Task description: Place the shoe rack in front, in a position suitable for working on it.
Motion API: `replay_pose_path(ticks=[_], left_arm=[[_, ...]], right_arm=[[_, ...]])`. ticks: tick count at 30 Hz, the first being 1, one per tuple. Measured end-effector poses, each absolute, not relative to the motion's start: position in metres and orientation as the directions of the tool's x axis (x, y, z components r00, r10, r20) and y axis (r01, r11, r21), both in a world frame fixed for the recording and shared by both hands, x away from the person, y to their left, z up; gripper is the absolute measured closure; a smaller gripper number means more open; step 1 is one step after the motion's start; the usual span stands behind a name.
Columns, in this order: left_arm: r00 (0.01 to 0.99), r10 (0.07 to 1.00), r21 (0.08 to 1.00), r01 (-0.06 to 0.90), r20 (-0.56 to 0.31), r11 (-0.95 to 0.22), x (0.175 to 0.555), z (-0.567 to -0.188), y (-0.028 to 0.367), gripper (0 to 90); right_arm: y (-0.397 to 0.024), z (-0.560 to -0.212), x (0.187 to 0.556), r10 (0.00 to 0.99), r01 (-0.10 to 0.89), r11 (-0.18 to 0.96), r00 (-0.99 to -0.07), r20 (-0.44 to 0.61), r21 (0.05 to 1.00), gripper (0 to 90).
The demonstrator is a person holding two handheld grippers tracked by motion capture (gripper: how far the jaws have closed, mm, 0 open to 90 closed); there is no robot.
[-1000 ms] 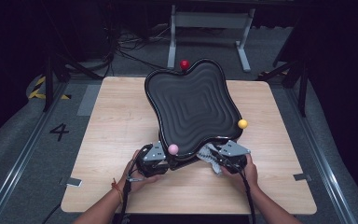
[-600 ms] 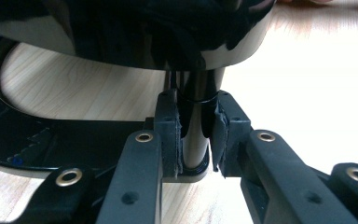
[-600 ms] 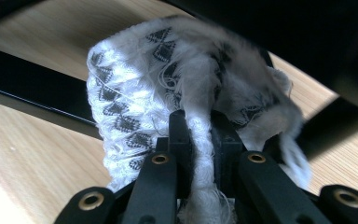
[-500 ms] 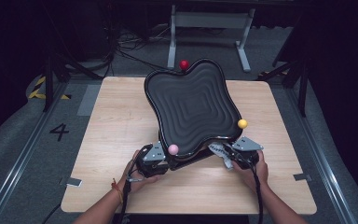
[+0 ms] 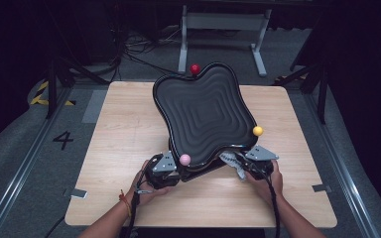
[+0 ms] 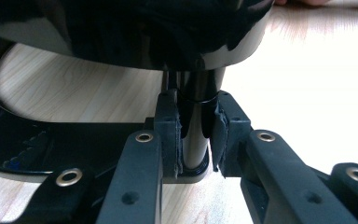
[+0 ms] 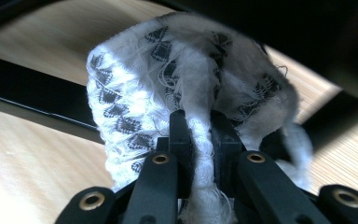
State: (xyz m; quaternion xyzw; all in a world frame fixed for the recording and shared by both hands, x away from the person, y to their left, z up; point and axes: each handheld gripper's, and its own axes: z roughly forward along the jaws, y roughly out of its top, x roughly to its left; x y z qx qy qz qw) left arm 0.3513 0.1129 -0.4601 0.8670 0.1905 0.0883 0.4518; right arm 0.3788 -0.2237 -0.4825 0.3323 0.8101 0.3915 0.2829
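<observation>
Two tongs clenched – left tongs (image 6: 193, 140) on the post under the tilted black wavy tray (image 5: 206, 111) on the table (image 5: 124, 124), right tongs (image 7: 200, 135) gripping a white patterned cloth (image 7: 168, 79) – they've slid outward along the tray's near-right edge, so wiping looks underway.

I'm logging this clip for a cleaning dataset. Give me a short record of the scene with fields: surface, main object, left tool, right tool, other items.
surface: light wooden table
main object: black wavy-edged ridged tray, tilted on a stand
left tool: shut on the black post under the tray
right tool: shut on a white cloth with dark pattern, at the tray's near right edge
other items: red ball, yellow ball, pink ball on the tray's rim
</observation>
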Motion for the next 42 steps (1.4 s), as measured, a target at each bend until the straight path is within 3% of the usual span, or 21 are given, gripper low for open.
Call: replay_pose_path(ticks=[13,25,32,42], left_arm=[[0.915,0.403,0.820,0.244,-0.018,-0.518,0.352,-0.461,0.113,74.5],[0.922,0.386,0.821,0.232,-0.015,-0.521,0.354,-0.461,0.113,74.5],[0.923,0.385,0.828,0.231,-0.020,-0.510,0.354,-0.463,0.114,74.6],[0.919,0.394,0.838,0.237,-0.029,-0.491,0.356,-0.465,0.107,74.5]], right_arm=[[-0.176,-0.482,0.363,0.665,0.231,0.541,-0.707,-0.242,0.809,82.2],[-0.142,-0.481,0.349,0.577,0.198,0.542,-0.794,-0.190,0.817,82.4],[-0.128,-0.483,0.337,0.526,0.149,0.571,-0.821,-0.221,0.807,82.2],[-0.132,-0.481,0.343,0.531,0.154,0.576,-0.817,-0.224,0.803,82.2]])
